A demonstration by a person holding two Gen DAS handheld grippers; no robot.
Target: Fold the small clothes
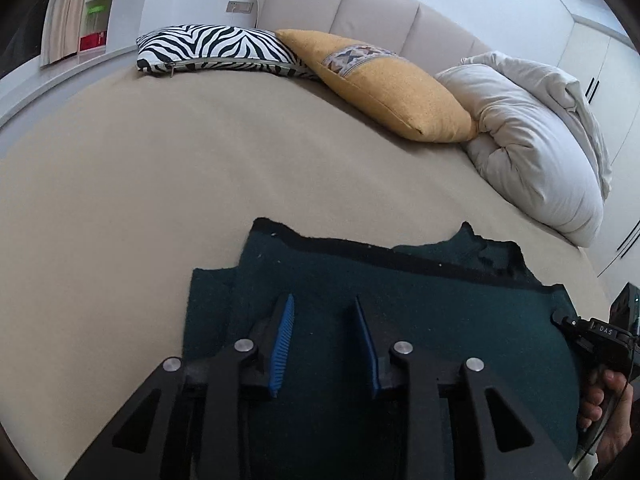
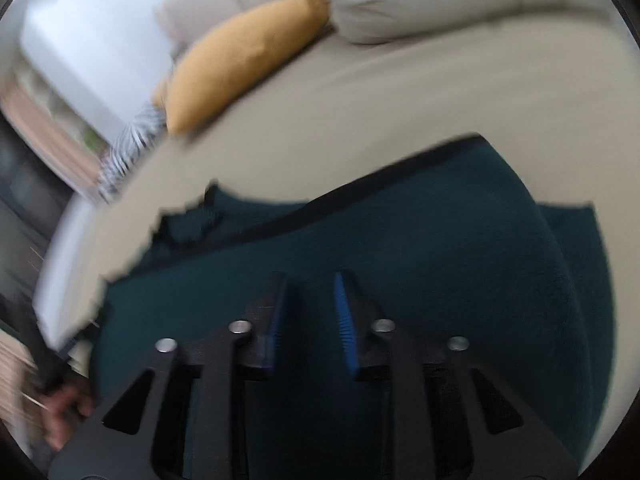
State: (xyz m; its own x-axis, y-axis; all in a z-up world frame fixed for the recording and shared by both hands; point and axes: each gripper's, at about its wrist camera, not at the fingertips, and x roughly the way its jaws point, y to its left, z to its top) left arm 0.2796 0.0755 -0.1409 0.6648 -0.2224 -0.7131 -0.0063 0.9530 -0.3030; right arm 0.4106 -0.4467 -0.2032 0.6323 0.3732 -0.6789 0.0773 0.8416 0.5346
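Note:
A dark teal garment (image 1: 420, 304) with a black-trimmed edge lies flat on the beige bed (image 1: 160, 184), partly folded over itself. My left gripper (image 1: 324, 300) is open and empty, its blue-padded fingers hovering over the garment's left half. My right gripper (image 2: 312, 280) is open and empty above the garment (image 2: 420, 240); this view is motion-blurred. The right gripper's body and the hand that holds it show at the right edge of the left wrist view (image 1: 600, 344).
A zebra-print pillow (image 1: 216, 50), a yellow pillow (image 1: 384, 84) and a bundled white duvet (image 1: 532, 136) lie along the padded headboard (image 1: 360, 4). A wardrobe (image 1: 600, 68) stands at right. The yellow pillow (image 2: 240, 64) also shows in the right wrist view.

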